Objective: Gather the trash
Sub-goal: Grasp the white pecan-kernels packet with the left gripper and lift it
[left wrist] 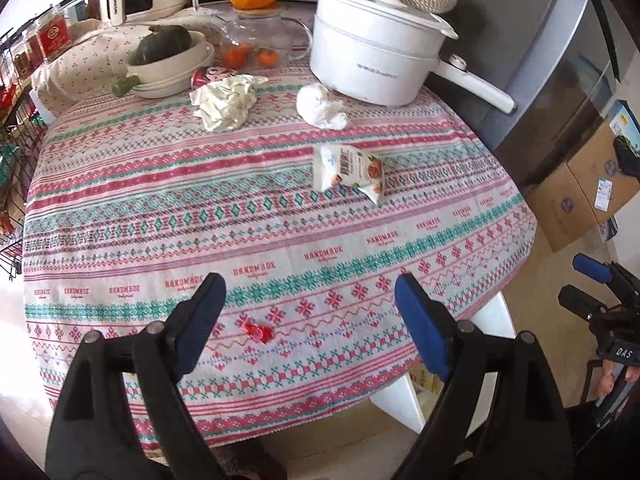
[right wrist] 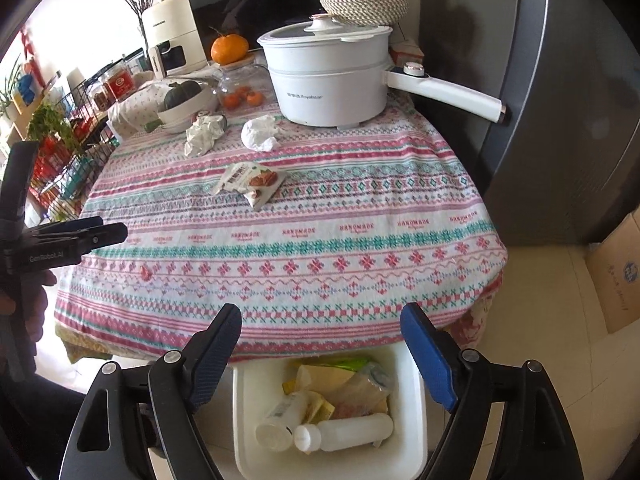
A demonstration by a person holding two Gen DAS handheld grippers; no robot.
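Note:
On the patterned tablecloth (left wrist: 280,240) lie a crumpled paper wad (left wrist: 226,102), a white tissue ball (left wrist: 320,106), a snack wrapper (left wrist: 350,172) and a small red scrap (left wrist: 256,331). A drink can (left wrist: 208,76) lies on its side by the bowls. My left gripper (left wrist: 308,284) hangs open and empty over the table's near edge, just above the red scrap. My right gripper (right wrist: 322,312) is open and empty above a white bin (right wrist: 245,412) on the floor. The bin holds plastic bottles and wrappers. The wrapper (right wrist: 252,184) and the tissue ball (right wrist: 260,134) show in the right wrist view too.
A white electric pot (left wrist: 372,60) with a long handle stands at the back right. Stacked bowls holding a green squash (left wrist: 168,56) and a glass teapot (left wrist: 256,40) with an orange on top stand behind. A wire rack (left wrist: 16,120) flanks the left, a grey fridge (right wrist: 560,100) and cardboard box (left wrist: 580,192) the right.

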